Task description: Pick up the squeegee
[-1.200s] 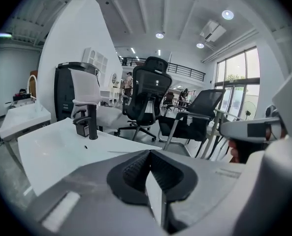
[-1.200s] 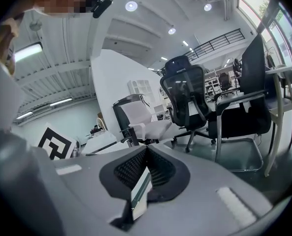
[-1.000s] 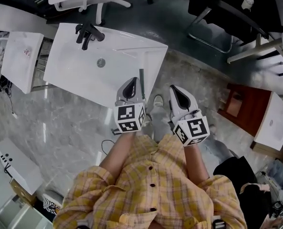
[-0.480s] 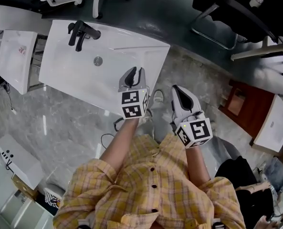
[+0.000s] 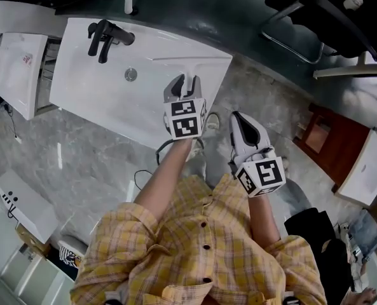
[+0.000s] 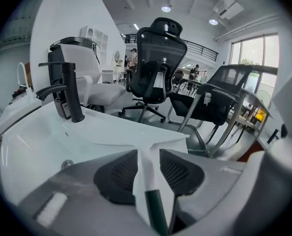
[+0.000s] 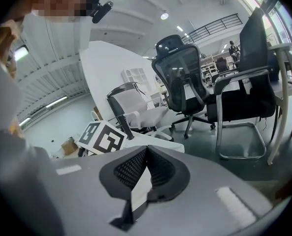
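The squeegee [image 6: 148,181] lies flat on the right-hand end of the white counter [image 5: 208,65], beside the sink [image 5: 105,88] with its black tap [image 5: 107,35]. Its white blade points away from the person and its dark green handle points back toward them. That makes the handle the natural part to take, and it is why the left tool [image 5: 185,88] is lined up along it.

The left tool's jaws have just been opening and now stand wide. The white neck and the top of the green handle sit in the gap between the two black pads. The pads do not seem to press on it yet, so the squeegee looks straddled, not gripped, and it is not yet picked up.

The left forearm reaches forward from the body with the tool tipped well downward toward the counter, its marker cube facing up.

The right tool [image 5: 239,121] hangs off the counter's edge, near the left one but apart from it. It tilts only gently down, with its pads closed tip to tip on nothing. I judge it is simply parked out of the way while the left does the work
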